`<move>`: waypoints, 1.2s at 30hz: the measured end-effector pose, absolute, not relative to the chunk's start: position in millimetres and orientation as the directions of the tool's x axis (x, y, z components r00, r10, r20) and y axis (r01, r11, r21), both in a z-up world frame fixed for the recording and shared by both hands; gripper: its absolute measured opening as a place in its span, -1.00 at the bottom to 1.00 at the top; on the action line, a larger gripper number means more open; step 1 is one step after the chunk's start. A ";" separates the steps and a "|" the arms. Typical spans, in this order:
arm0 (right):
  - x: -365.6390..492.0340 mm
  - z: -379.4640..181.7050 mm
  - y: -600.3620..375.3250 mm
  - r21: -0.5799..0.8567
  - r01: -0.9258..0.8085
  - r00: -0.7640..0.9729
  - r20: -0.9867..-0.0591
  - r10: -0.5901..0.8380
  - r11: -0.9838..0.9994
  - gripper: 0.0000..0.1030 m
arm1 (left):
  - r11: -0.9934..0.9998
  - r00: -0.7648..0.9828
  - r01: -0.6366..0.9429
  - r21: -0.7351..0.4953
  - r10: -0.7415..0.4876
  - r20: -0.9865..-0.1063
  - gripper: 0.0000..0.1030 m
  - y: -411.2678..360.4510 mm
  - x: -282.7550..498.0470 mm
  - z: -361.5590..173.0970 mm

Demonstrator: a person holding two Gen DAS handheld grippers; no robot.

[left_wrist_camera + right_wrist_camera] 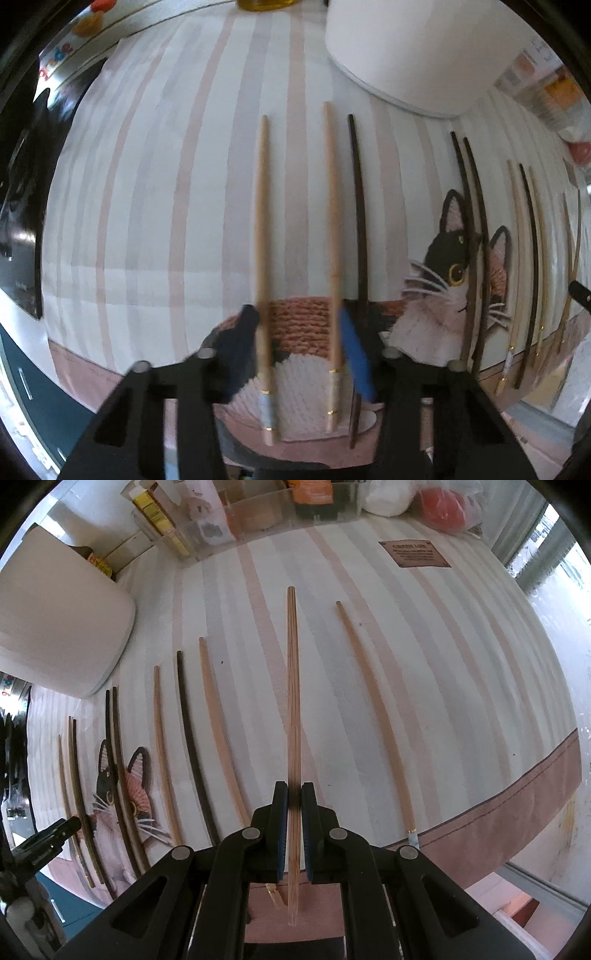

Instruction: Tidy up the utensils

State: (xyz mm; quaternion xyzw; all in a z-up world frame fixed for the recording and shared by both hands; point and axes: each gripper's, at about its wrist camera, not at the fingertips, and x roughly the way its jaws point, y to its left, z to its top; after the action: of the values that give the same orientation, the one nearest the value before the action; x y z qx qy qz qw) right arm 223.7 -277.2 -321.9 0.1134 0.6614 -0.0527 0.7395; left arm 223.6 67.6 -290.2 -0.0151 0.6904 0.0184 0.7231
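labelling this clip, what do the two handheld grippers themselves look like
Both are matte black plastic linkages with triangular cut-outs and round silver pivot pins. The left gripper has blue pads on its fingers, one blurred dark. The right gripper has narrow black fingers lined with blue pads. No cables, markings, sleeves or hands show.

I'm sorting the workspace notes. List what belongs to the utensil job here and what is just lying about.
Belongs to the job:
- light wooden chopsticks
- dark chopsticks
- striped chopstick clamped in the right tool
- left tool, straddling two light chopsticks

Just lying about:
- white container
- clear organiser bin
- red item in a bag
- cat placemat
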 end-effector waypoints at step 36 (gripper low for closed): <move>218.2 -342.8 -269.6 0.075 0.229 0.068 -0.996 0.061 0.971 -0.86 | 0.997 0.060 -0.080 -0.011 -0.007 -0.998 -0.59 125.4 205.0 -271.5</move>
State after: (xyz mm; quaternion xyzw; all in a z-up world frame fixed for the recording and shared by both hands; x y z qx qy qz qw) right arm 218.2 -269.6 -342.8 0.1065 0.6800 -0.0582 0.7231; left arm 205.0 125.4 -271.5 -0.0316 0.6849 0.0252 0.7275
